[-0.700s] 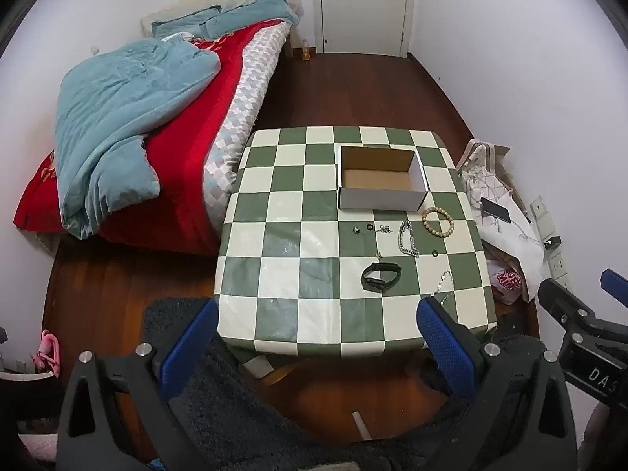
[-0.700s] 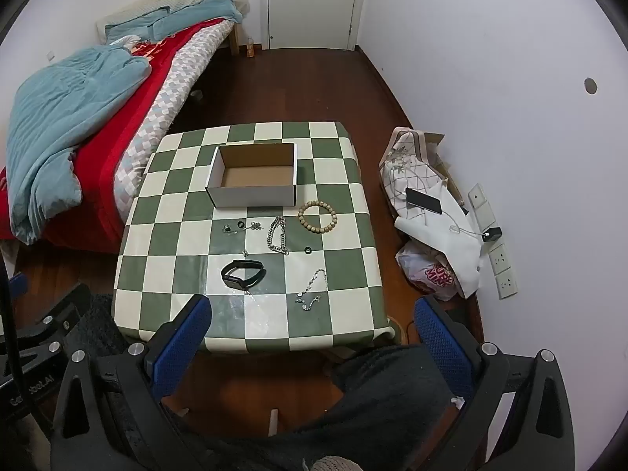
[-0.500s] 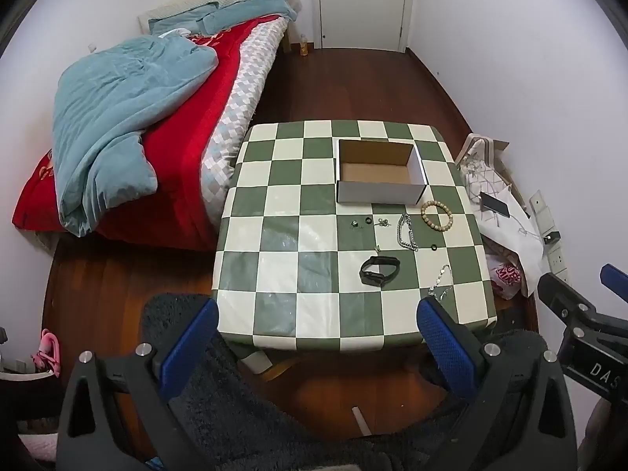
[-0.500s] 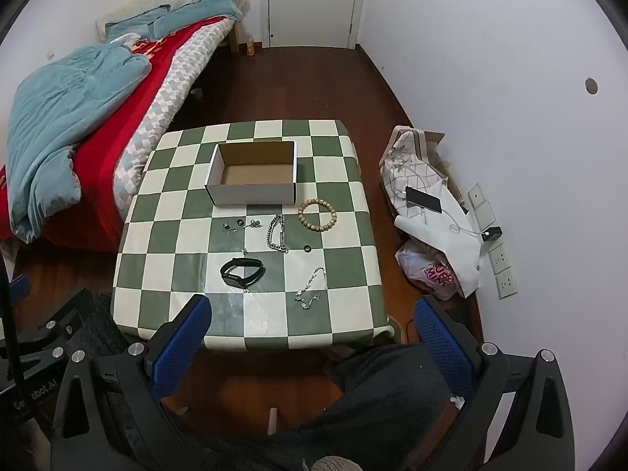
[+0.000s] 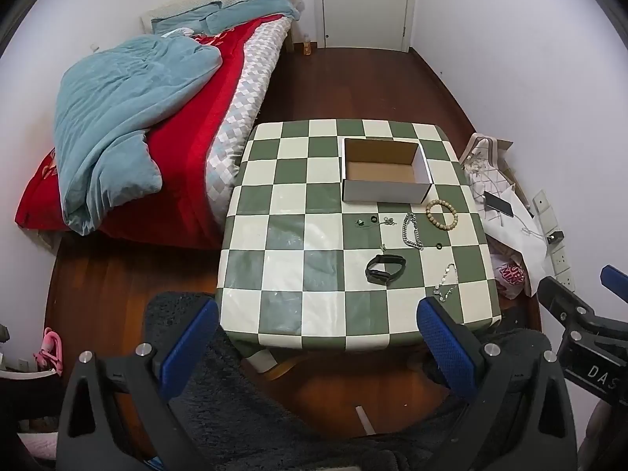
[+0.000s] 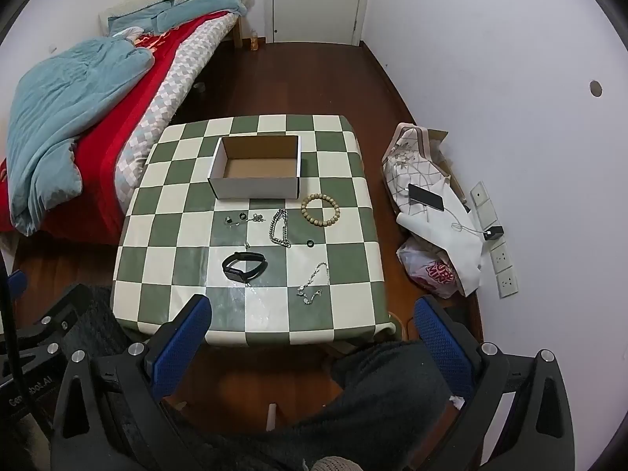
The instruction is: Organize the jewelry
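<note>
1. The left gripper (image 5: 316, 333) with blue-padded fingers is spread wide with nothing between its fingers, held above the near edge of the green-and-white checkered table (image 5: 282, 274).
2. The right gripper (image 6: 312, 333) is likewise wide open and holds nothing, hanging over the table's near edge.
3. The open white cardboard box with brown interior (image 6: 257, 170) sits toward 12 o'clock on the table, nothing visible inside.
4. The wooden bead bracelet (image 6: 320, 210) lies just beside the box's corner, at 5 o'clock from it.
5. The silver link chain (image 6: 279, 227) lies at 8 o'clock from the beads; small rings and earrings (image 6: 243, 218) sit at 9 o'clock from the chain.
6. The black wristband (image 6: 244, 266) rests near table centre; a thin silver charm necklace (image 6: 314, 282) lies at 4 o'clock from it.
7. A small black ring (image 6: 310, 243) sits between chain and necklace.
</note>
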Tool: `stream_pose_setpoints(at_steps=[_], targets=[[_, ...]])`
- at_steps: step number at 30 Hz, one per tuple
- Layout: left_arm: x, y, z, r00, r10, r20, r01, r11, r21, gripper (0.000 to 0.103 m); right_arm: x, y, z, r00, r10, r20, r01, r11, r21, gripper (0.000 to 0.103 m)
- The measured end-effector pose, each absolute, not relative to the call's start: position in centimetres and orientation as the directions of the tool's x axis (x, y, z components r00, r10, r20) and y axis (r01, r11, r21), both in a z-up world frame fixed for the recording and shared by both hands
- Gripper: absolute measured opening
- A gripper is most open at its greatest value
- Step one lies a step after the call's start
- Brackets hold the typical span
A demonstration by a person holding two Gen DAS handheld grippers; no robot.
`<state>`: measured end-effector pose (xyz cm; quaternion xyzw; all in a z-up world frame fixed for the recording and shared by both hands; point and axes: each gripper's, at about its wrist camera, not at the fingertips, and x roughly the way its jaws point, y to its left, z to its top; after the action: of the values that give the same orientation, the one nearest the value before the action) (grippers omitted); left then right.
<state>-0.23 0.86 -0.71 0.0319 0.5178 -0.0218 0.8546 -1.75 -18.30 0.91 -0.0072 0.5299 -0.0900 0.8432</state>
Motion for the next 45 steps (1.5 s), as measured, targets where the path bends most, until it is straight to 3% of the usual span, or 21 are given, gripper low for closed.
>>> stream_pose_setpoints(at_steps=[45], targets=[[-0.6,0.3,0.3,0.489,0.013,-0.872,0.069,0.996,0.053,0.103,-2.3,-18.6,1.4,0.431,-0.155,-0.889,0.149,0.984,-0.100,0.103]])
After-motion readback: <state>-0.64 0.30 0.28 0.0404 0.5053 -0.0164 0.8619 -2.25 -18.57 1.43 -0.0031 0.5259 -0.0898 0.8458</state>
